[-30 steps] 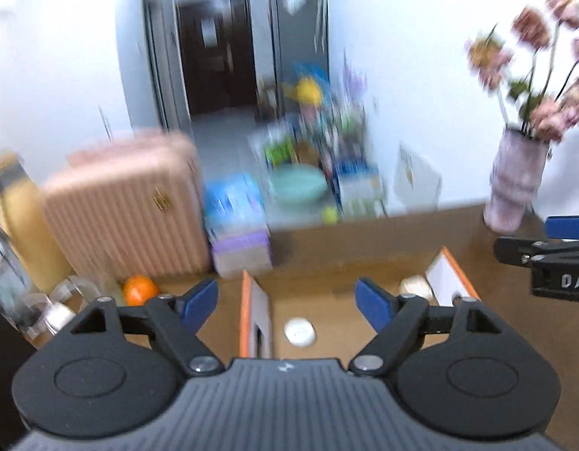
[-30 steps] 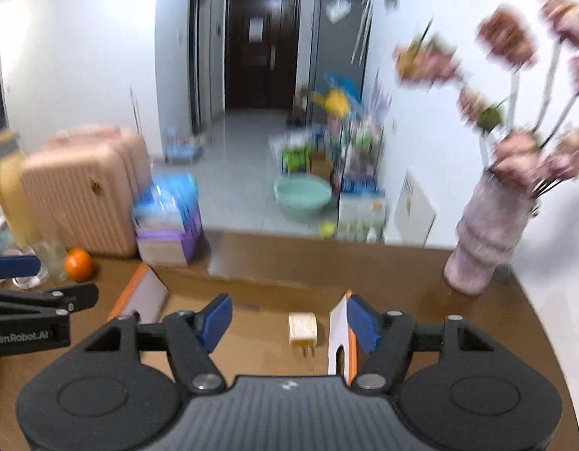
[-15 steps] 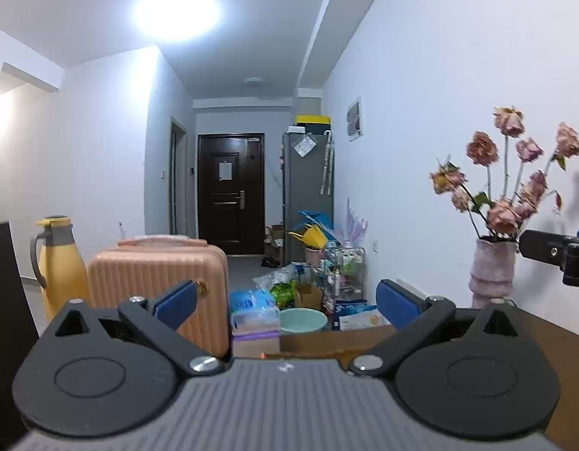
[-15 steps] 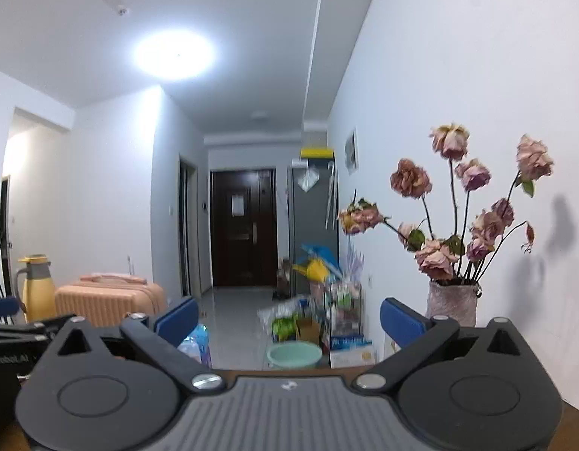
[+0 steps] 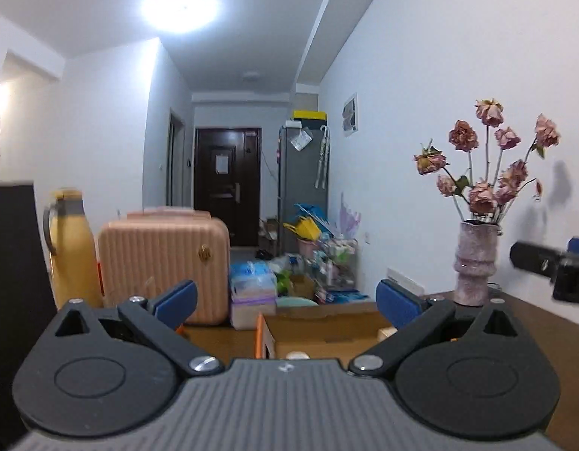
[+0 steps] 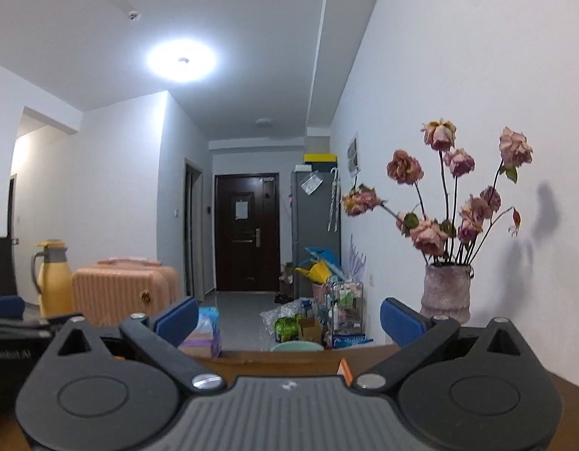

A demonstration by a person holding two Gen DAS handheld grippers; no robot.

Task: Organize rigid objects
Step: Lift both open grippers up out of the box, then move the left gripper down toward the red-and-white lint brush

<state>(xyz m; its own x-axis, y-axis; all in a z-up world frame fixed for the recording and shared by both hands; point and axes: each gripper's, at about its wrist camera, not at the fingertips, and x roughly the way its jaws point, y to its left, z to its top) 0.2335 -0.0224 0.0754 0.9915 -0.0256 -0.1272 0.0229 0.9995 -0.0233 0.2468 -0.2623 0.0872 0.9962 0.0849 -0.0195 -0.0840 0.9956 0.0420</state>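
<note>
An open cardboard box (image 5: 319, 332) with orange-edged flaps sits on the brown table (image 5: 544, 323) just ahead of my left gripper (image 5: 285, 298). A small white round object (image 5: 297, 355) peeks over the gripper body inside it. The left gripper is open and empty, held level above the table. My right gripper (image 6: 289, 317) is open and empty too; only an orange flap corner (image 6: 345, 367) of the box shows below it. The right gripper also shows at the right edge of the left wrist view (image 5: 552, 267).
A pink vase of dried roses (image 5: 475, 267) stands on the table at the right by the wall. A yellow thermos (image 5: 69, 248) stands at the left. A pink suitcase (image 5: 165, 263) and floor clutter lie beyond the table's far edge.
Both grippers tilted up from looking down into the box to looking level down the hallway. The left view has since dipped slightly, showing the box again. Both stayed open.
</note>
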